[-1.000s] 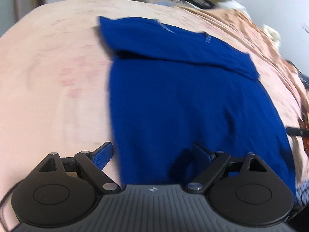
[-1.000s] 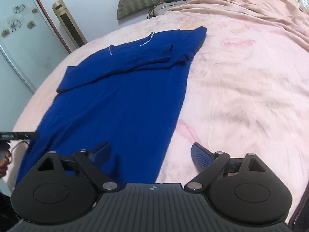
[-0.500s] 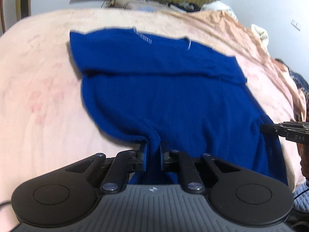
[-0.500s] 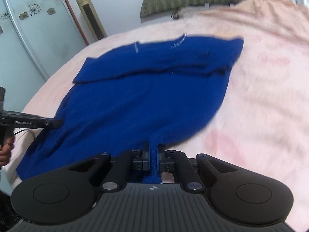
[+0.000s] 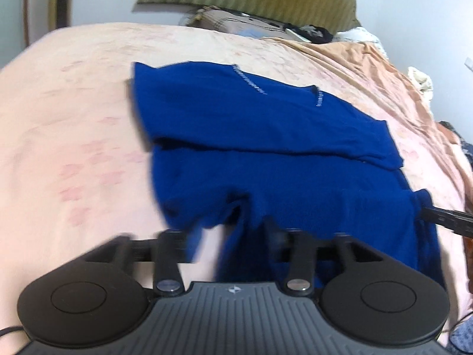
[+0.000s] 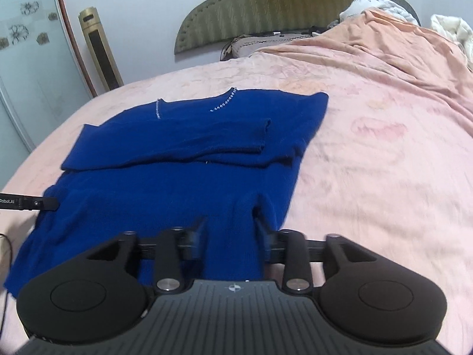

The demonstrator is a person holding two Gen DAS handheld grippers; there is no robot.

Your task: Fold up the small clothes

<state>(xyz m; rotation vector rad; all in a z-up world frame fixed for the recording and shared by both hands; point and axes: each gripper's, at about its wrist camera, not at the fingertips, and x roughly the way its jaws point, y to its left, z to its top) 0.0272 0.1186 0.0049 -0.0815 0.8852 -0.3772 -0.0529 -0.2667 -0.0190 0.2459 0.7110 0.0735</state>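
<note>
A dark blue sweater (image 5: pixel 275 148) lies on the pink bed sheet (image 5: pixel 74 118), its sleeves folded across the chest and small beads at the neckline; it also shows in the right wrist view (image 6: pixel 183 171). My left gripper (image 5: pixel 227 236) is open over the sweater's near left hem, which is bunched between the jaws. My right gripper (image 6: pixel 227 236) is open over the near right hem, with cloth lying loose between the jaws. The right gripper's tip shows at the sweater's right edge in the left wrist view (image 5: pixel 443 217).
A green padded headboard (image 6: pixel 280 6) and pillows stand at the far end. A crumpled peach blanket (image 6: pixel 399 59) covers the right side of the bed. A gold tower fan (image 6: pixel 100 50) stands by the wall at left.
Both grippers were open, closed on the sweater's hem corners and lifted them half a second ago. Now both have opened again and the hem lies further up the bed.
</note>
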